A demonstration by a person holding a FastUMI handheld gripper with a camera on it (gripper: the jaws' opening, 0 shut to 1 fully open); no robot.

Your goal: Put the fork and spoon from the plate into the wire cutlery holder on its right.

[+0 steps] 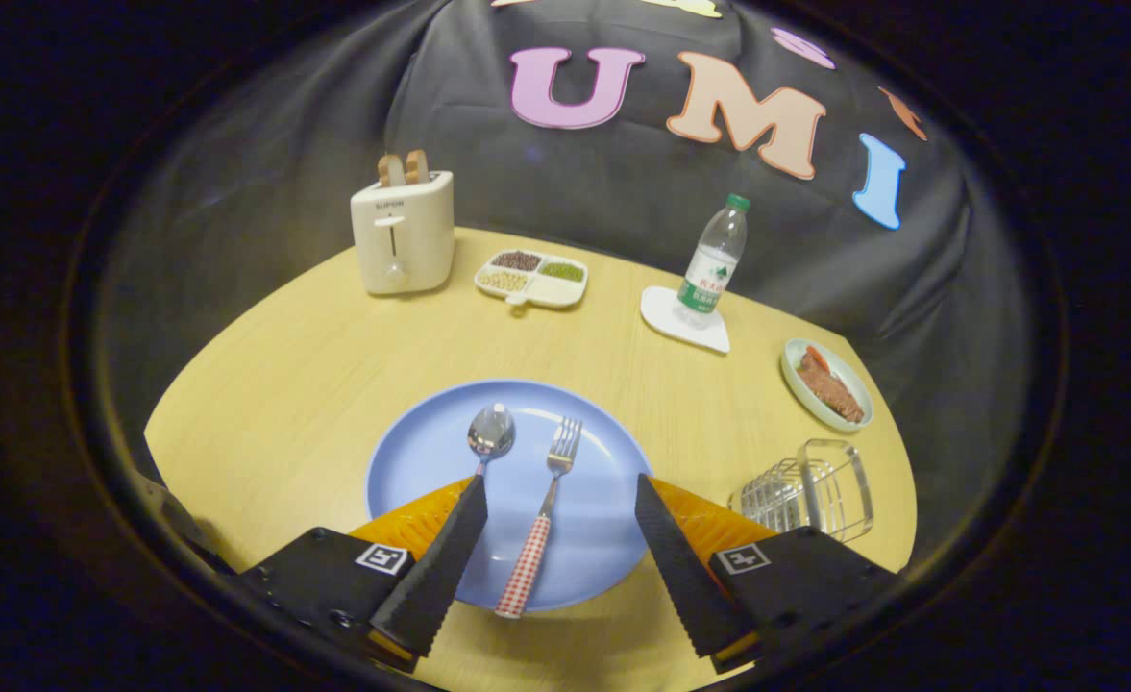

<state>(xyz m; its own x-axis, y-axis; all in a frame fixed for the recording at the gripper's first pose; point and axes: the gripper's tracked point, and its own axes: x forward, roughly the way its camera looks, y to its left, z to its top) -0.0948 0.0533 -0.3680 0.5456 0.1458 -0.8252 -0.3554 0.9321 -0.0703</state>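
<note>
On blue plate point(411, 461): fork point(544, 524) with checked handle and spoon point(489, 434) side by side, both between jaws. Gripper point(562, 492) released, jaws spread wide over plate's near rim, grasping nothing; one jaw covers spoon's handle. Wire cutlery holder point(810, 490) stands just right of plate, nothing seen inside. Farther on surface point(286, 384): small dish point(826, 384) with meat, bottle point(714, 264) on coaster point(666, 317), divided tray point(532, 279) of beans, toaster point(404, 231) holding two bread slices.

table point(306, 384): round, pale wood | on it: toaster point(404, 234), sectioned dish point(532, 279), coaster point(682, 321) under bottle point(715, 266), food dish point(826, 384), blue plate point(430, 452), wire cutlery holder point(810, 490)
</note>
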